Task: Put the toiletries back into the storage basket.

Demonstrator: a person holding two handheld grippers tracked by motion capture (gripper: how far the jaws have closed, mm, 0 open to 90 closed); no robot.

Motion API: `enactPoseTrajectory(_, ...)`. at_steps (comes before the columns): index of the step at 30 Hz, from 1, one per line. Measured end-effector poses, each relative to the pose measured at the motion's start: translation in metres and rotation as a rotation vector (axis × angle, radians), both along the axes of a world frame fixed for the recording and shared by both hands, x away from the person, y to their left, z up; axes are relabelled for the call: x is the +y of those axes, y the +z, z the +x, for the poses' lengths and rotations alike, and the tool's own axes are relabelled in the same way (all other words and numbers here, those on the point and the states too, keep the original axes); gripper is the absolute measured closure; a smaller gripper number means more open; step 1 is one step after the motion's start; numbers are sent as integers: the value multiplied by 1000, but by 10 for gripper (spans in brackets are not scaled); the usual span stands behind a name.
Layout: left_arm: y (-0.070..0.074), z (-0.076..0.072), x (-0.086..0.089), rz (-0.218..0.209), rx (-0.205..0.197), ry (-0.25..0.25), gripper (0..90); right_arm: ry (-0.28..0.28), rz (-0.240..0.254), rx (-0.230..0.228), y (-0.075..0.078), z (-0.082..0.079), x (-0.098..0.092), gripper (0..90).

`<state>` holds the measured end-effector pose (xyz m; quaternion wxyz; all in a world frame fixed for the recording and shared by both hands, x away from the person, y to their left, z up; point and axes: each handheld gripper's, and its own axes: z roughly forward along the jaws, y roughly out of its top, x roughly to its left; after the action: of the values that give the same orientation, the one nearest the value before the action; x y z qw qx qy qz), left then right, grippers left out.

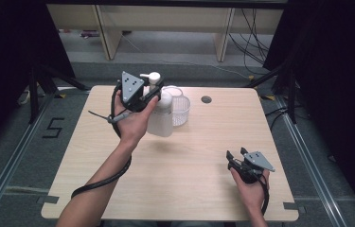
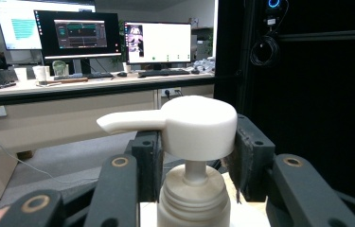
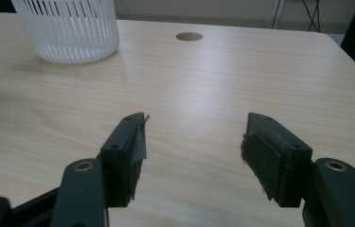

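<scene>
A white pump bottle (image 1: 161, 118) stands out at the back left of the wooden table (image 1: 189, 189). My left gripper (image 1: 154, 92) is shut on its top from the near side. In the left gripper view the two black pads (image 2: 251, 156) press on either side of the round pump head (image 2: 199, 125), whose spout points left. The bottle's collar (image 2: 191, 198) sits below, between the jaws. I cannot tell whether the bottle's base rests on the table. My right gripper (image 1: 236, 152) is low over the table's front right, open, with bare wood between its jaws (image 3: 194, 137).
A white ribbed plastic basket (image 1: 181, 111) stands just right of the bottle, also seen at the far left as the basket (image 3: 66, 28) from the right gripper. A round cable hole (image 1: 206, 99) lies behind it. Desks with monitors (image 2: 80, 35) stand beyond the table.
</scene>
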<state>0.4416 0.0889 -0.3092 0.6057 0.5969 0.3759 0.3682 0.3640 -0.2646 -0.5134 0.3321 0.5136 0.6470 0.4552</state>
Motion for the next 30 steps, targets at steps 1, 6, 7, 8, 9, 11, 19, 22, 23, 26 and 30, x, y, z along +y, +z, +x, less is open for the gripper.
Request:
enactPoseTrajectory(1, 0, 0, -1, -15, 12, -2, 592, 0, -5, 0, 0, 0, 0, 404)
enactPoseTrajectory(6, 2, 3, -1, -16, 10, 1, 592, -5, 0, 0, 0, 0, 0, 403)
enactPoseTrajectory(7, 3, 4, 0, -3, -2, 4, 592, -3, 0, 1, 0, 0, 0, 403)
enactPoseTrajectory(8, 3, 4, -1, -2, -4, 5, 592, 4, -4, 0, 0, 0, -1, 403)
enactPoseTrajectory(9, 3, 4, -1, -2, -5, 5, 592, 5, -9, 10, 1, 0, -1, 403)
enactPoseTrajectory(11, 4, 5, -1, -3, -5, 5, 592, 4, -8, 8, 0, 0, -1, 403)
enactPoseTrajectory(19, 6, 9, -2, 2, -13, 17, 592, -10, -10, 9, 1, -1, 0, 403)
enactPoseTrajectory(22, 8, 10, -2, 1, -13, 18, 592, -10, -2, 0, 0, -1, 1, 403)
enactPoseTrajectory(23, 8, 10, -3, 0, -13, 18, 592, -10, -3, 0, 0, 0, 1, 403)
enactPoseTrajectory(26, 10, 12, -4, -5, -15, 16, 592, -12, 7, 7, 0, -1, 1, 404)
enactPoseTrajectory(30, 12, 15, -6, -6, -16, 12, 592, -8, 13, -3, -1, 0, 1, 403)
